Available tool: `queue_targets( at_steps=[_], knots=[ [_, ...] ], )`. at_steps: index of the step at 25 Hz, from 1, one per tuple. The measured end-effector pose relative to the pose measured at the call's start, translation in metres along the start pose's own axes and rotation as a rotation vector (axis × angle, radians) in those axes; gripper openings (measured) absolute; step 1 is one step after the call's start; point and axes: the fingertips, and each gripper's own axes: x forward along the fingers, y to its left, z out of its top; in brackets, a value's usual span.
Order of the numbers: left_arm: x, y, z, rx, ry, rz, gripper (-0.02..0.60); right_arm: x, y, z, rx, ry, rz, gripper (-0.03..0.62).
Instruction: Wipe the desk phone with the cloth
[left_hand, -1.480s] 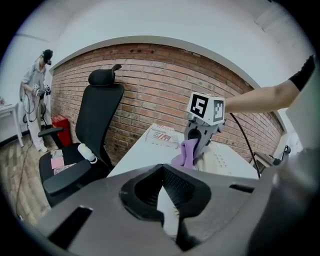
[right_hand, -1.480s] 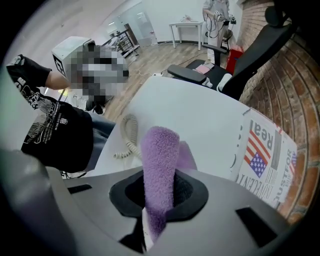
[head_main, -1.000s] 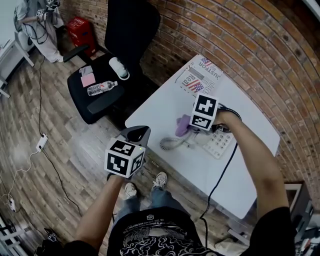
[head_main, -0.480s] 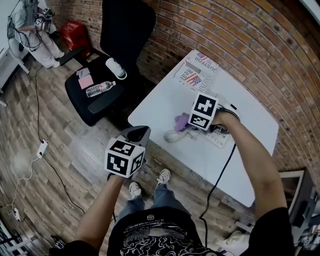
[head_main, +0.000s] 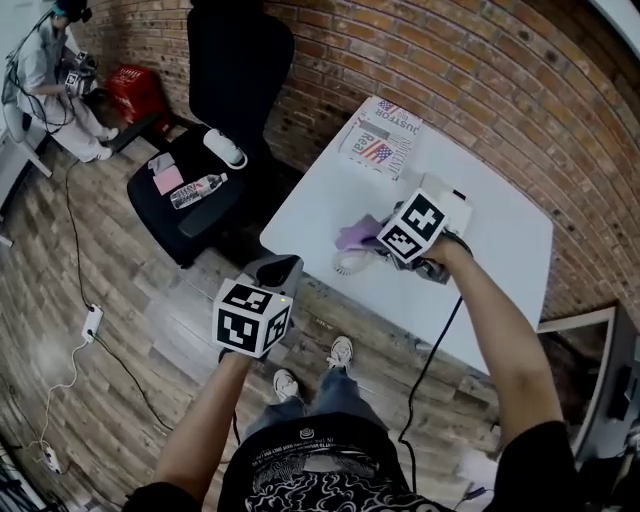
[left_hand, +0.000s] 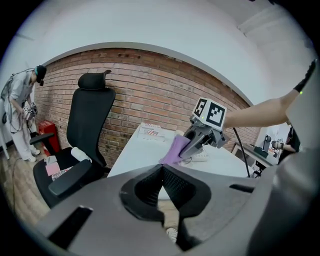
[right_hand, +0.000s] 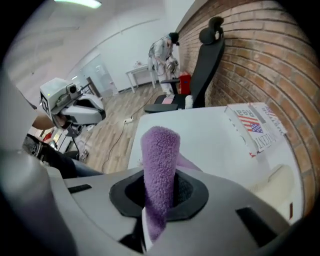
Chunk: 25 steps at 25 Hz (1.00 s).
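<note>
right gripper (head_main: 382, 240) clamped on the purple cloth (head_main: 355, 234), just beside the phone (head_main: 458, 212) on the white desk (head_main: 310, 205) | left gripper (head_main: 278, 272) closed on nothing, hanging off the desk's near edge | newspaper (head_main: 385, 135) on far corner, chair (head_main: 215, 160) beside the desk

place: an office | desk: a white desk (head_main: 320, 205) with a desk phone (head_main: 457, 210) on it | chair: a black office chair (head_main: 235, 70) left of the desk | walls: brick wall (head_main: 450, 60) on the far side | floor: wood floor (head_main: 100, 260) | people: another person (head_main: 45, 70) far off on the left, near a white table (right_hand: 140, 71)
</note>
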Motion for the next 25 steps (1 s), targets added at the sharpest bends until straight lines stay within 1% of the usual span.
queue_targets(
  at_steps=[3,5,10,12,14,17,21,25],
  knots=[
    [-0.001,-0.006,0.005,0.026,-0.006,-0.036,0.006,-0.017,0.002,0.013,0.076,-0.162,-0.106,0.044],
    [-0.002,-0.013,0.01,0.044,-0.013,-0.061,0.006,-0.032,0.008,0.017,0.11,-0.25,-0.161,0.044],
    [-0.003,-0.03,0.032,0.087,-0.045,-0.108,0.006,-0.076,0.03,0.018,0.179,-0.419,-0.256,0.044],
    [-0.001,-0.039,0.041,0.102,-0.057,-0.128,0.006,-0.098,0.038,0.013,0.215,-0.488,-0.298,0.044],
    [0.005,-0.052,0.051,0.127,-0.064,-0.161,0.006,-0.123,0.042,0.001,0.263,-0.554,-0.362,0.044],
    [0.015,-0.072,0.062,0.156,-0.068,-0.202,0.006,-0.159,0.049,-0.021,0.317,-0.629,-0.458,0.044],
    [0.021,-0.098,0.073,0.179,-0.081,-0.228,0.006,-0.196,0.058,-0.052,0.345,-0.679,-0.559,0.044],
    [0.027,-0.124,0.083,0.195,-0.088,-0.247,0.006,-0.231,0.061,-0.081,0.386,-0.745,-0.634,0.044]
  ],
)
